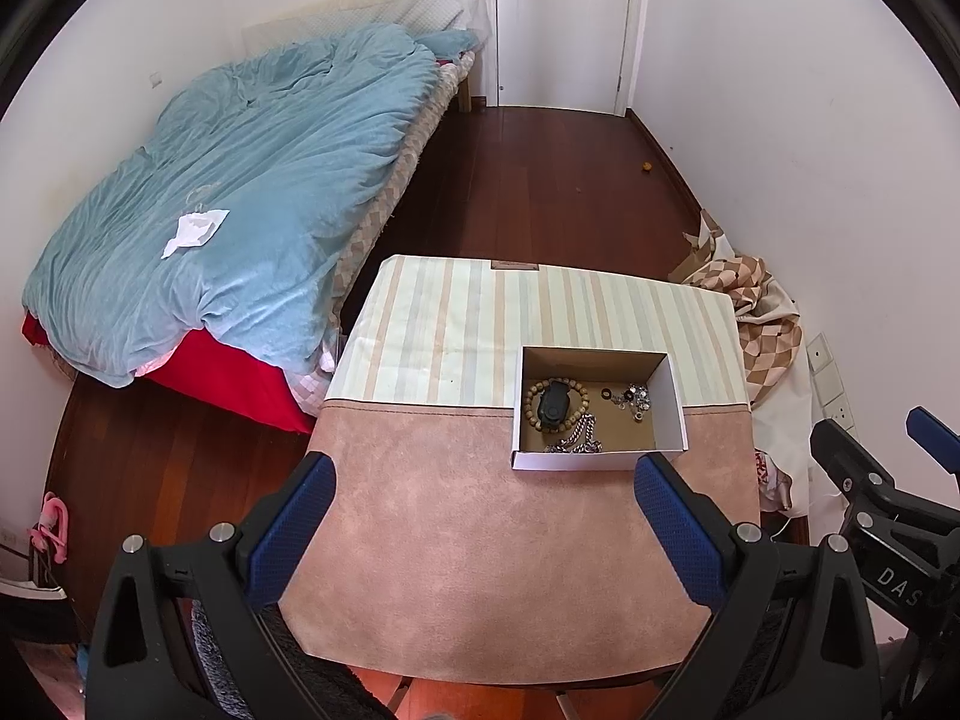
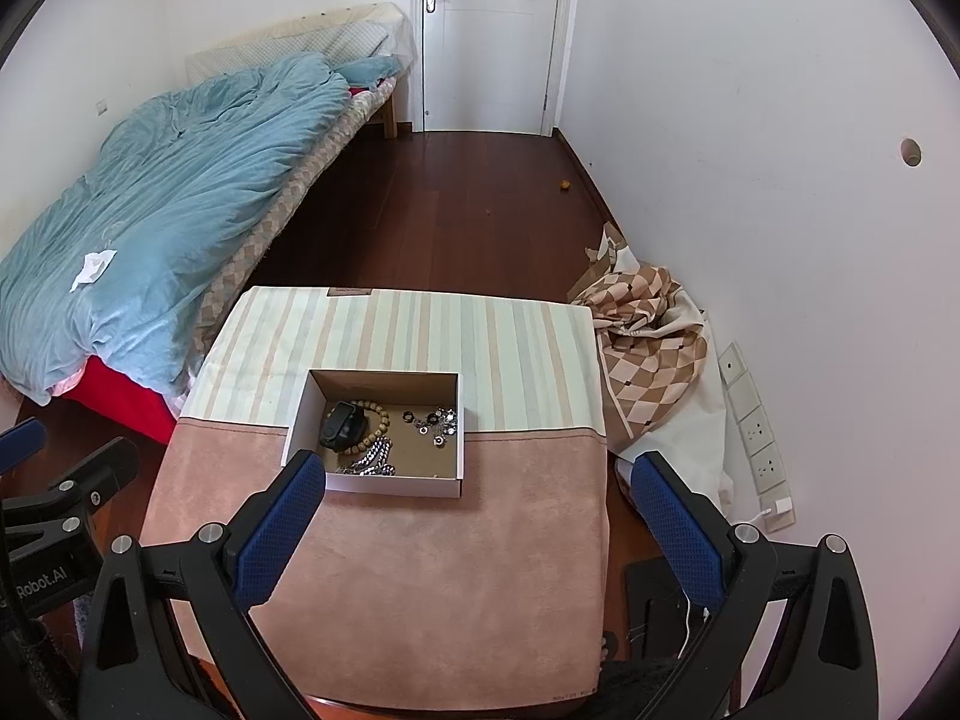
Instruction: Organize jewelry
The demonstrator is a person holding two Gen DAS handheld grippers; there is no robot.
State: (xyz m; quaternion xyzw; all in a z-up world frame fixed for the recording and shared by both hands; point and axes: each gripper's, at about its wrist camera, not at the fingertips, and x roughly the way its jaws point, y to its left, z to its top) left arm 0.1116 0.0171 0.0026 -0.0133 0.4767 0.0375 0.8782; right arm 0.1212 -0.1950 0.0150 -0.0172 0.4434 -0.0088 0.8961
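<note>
Left tool (image 1: 483, 534): black frame, blue textured pads spread wide, nothing between them; it hovers above the pink near half of the table (image 1: 480, 540). Right tool (image 2: 477, 531): same build, pads equally wide apart, empty, over the table's near right part.

Table covering: pink suede-like cloth on the near half, pale striped cloth (image 2: 420, 330) on the far half.

Open shallow cardboard box (image 2: 372, 486), white outside and brown inside, sits across the seam between the two cloths. In the left wrist view it lies at 1 o'clock from the left tool, its near right corner just by the right pad. In the right wrist view it lies at 11 o'clock, its near left corner behind the left pad.

Box contents:
- wooden bead bracelet (image 1: 555, 387), left part of the box
- small black device (image 1: 552, 405) lying inside the bracelet ring
- silver chain (image 1: 579, 438), near edge, touching the bracelet
- cluster of small dark and silver rings and charms (image 2: 435, 420), right part, apart from the bracelet

Surroundings: bed with blue quilt (image 1: 240, 180) at 10 o'clock; white door (image 2: 489, 30) at 12 o'clock; crumpled checked cloth (image 2: 648, 348) on the floor at 2 o'clock.
</note>
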